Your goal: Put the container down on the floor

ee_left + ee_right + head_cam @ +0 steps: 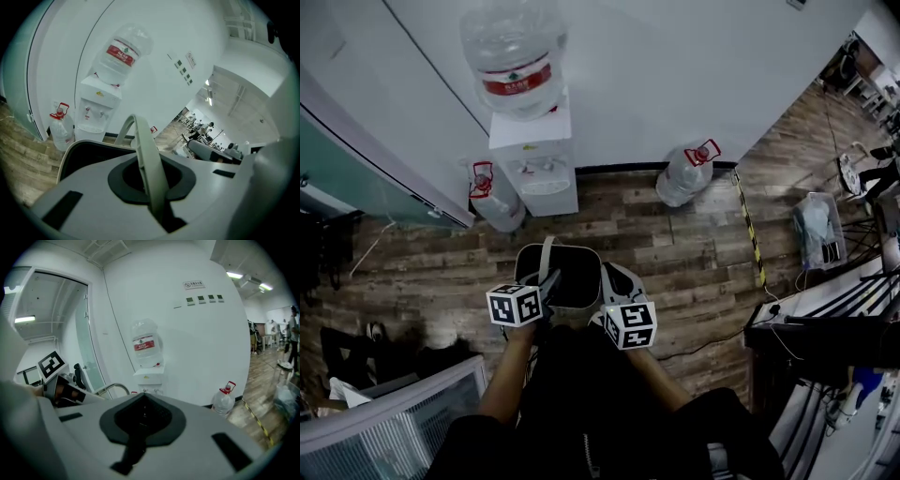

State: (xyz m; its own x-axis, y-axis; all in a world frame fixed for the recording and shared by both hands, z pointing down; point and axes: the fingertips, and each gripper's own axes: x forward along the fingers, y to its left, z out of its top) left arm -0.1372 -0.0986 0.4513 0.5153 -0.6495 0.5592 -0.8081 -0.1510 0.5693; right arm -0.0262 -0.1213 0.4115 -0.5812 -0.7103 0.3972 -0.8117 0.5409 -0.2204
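Left claw: the left claw (151, 183) is closed tight on the bin's thin handle (143, 140), which runs up out of the slit between its jaws.
Right claw: the right claw (140, 425) has its jaws pressed together with nothing between them; it sits just beside the bin's right edge.
Bin: the bin (583, 249) is white with a dark inside and an open top. It hangs under the left claw, over the floor and in front of the water cooler. I cannot tell whether its base touches the floor.
Handle: pale, arched, standing upright over the opening.
Floor: the floor (675, 244) is wood planks, with a yellow-and-black tape strip (748, 225) at the right.
Water cooler: the water cooler (536, 159) is white and stands against the wall (675, 75), with a big bottle (514, 56) upside down on top.
Jugs: one jug (495, 199) stands left of the cooler and another jug (686, 173) to its right, both on the floor.
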